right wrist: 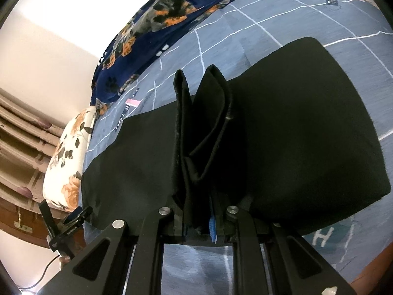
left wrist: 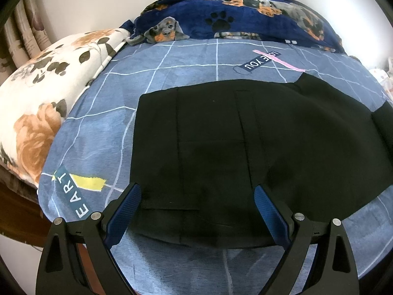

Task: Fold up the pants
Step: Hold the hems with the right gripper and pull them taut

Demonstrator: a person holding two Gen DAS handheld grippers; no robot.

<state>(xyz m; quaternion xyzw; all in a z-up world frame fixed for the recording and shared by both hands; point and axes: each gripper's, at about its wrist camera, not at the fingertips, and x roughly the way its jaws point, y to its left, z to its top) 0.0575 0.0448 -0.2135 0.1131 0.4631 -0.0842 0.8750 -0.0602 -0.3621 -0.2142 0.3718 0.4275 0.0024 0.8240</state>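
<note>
Black pants (left wrist: pixel 245 137) lie flat across the bed (left wrist: pixel 103 113), near its front edge. Right tool (right wrist: pixel 201 223) is pinched on a bunched fold of them; left tool (left wrist: pixel 197 209) hovers wide open, empty. Fabric looks soft, light and floppy, so I'd grab hems or edges.

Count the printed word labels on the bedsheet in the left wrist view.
2. A "LOVE YOU" label lies beyond the black pants, and a label reading "EART" sits near the left gripper. The pants may hide others.
</note>
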